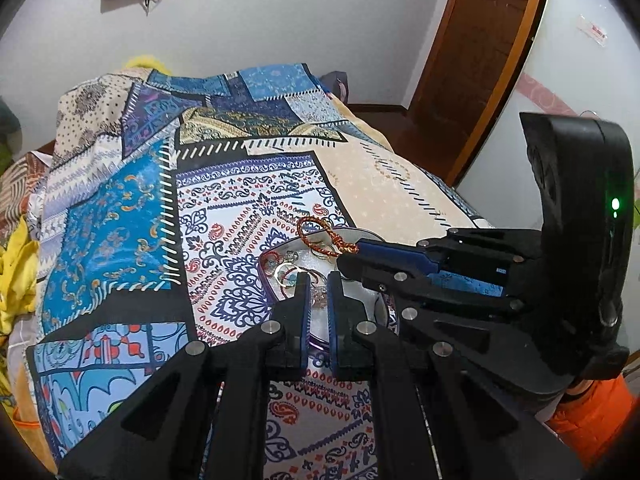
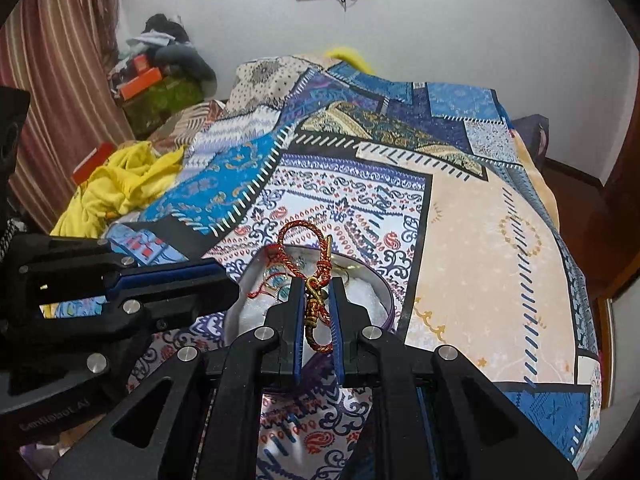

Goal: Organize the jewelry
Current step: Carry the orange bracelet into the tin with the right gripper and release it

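Right claw (image 2: 316, 304) pinched shut on red-gold cord bracelet (image 2: 308, 252), held over round tin (image 2: 382, 288) on bed (image 2: 480, 220). Left claw (image 1: 318, 294) closed, empty. Risk: dangling loop snags jewelry below, or bracelet slips onto bedspread.

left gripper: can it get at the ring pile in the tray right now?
Probably yes. The left gripper sits shut just above the rings in the tray; the right gripper, holding the red cord bracelet, is off to the side.
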